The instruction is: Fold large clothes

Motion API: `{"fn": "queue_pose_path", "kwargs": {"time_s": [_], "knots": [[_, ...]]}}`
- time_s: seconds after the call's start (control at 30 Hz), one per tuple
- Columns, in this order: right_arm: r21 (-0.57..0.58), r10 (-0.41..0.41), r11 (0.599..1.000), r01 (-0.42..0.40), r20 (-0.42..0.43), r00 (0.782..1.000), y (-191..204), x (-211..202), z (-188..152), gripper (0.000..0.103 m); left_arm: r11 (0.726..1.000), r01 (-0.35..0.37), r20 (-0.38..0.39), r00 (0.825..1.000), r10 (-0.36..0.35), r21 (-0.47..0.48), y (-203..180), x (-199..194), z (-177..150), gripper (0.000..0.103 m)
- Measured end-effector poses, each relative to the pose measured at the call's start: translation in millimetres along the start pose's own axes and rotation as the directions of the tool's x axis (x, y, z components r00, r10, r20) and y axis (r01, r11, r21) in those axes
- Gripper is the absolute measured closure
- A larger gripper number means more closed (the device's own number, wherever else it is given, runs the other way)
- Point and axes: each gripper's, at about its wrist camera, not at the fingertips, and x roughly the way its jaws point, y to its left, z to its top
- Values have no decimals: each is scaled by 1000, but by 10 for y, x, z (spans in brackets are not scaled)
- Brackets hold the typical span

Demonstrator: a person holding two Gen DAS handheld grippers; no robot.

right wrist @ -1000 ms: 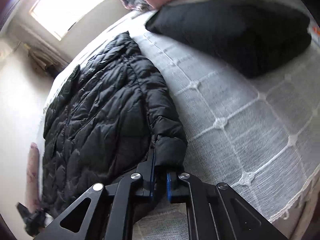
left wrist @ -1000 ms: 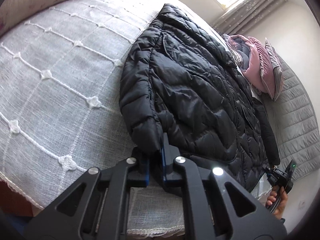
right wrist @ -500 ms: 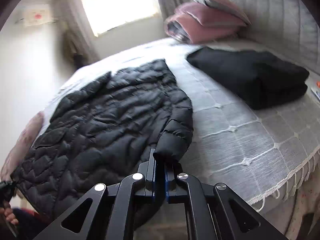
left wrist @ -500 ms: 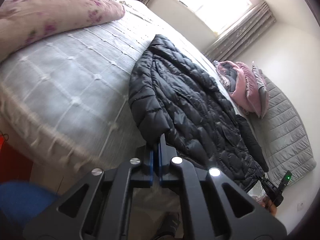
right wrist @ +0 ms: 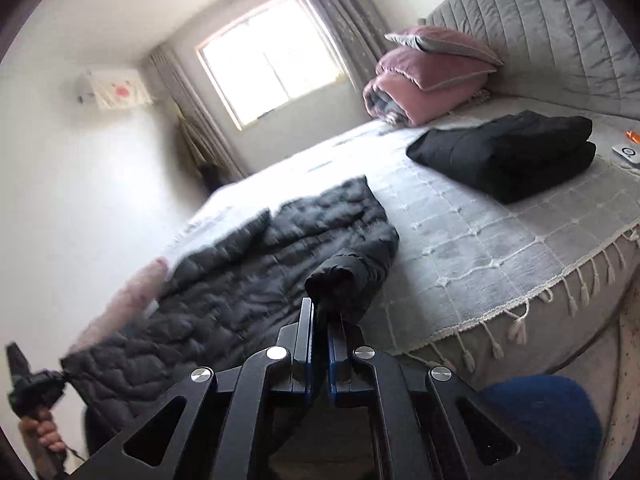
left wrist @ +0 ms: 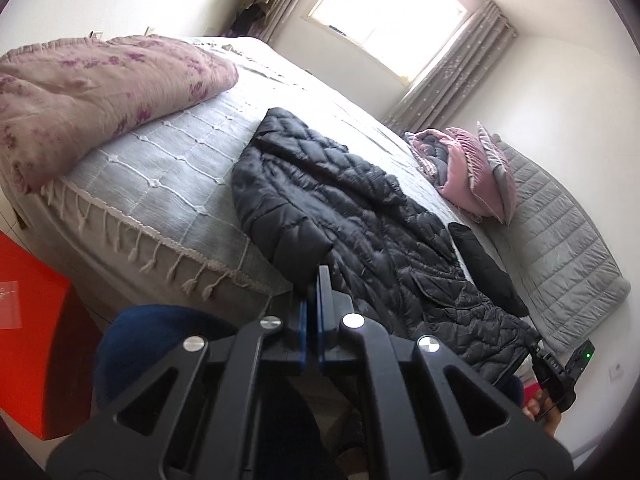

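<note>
Overhanging bed edge: jacket (cuffs clamped)

One black quilted puffer jacket lies spread on one bed with a grey fringed cover, along with one folded black garment. One floral pink folded blanket is there, and one stack of pink and grey pillows. There are two black two-finger grippers: left gripper, right gripper.
</note>
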Motion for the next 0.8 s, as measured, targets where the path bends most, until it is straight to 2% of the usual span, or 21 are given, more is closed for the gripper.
{"fn": "queue_pose_path", "kwargs": {"time_s": [0.13, 0.23, 0.43, 0.6, 0.7, 0.77, 0.8], "knots": [[54, 81, 995, -83, 40, 996, -44, -172, 185, 99, 998, 61, 15, 998, -60, -22, -22, -196, 36, 99], [79, 129, 988, -135, 75, 989, -38, -257, 320, 99, 996, 90, 41, 995, -90, -4, -116, -327, 128, 99], [167, 187, 963, -210, 145, 972, -66, -25, 733, 99, 999, 53, 81, 995, -54, 13, -226, -110, 621, 99], [216, 212, 946, -241, 147, 966, -8, 599, 1246, 99, 999, 31, 107, 994, -33, 22, -367, 329, 1228, 99], [308, 258, 908, -285, 125, 958, -14, 1183, 1620, 99, 1000, 8, 91, 996, -8, 0, -442, 807, 1697, 99], [353, 248, 897, -266, 96, 964, 2, 1651, 1882, 99, 999, -43, 66, 997, 44, -17, -478, 1257, 2026, 99], [347, 214, 911, -225, 70, 974, 46, 1941, 2031, 99, 997, -79, 60, 995, 79, -14, -496, 1471, 2153, 99]]}}
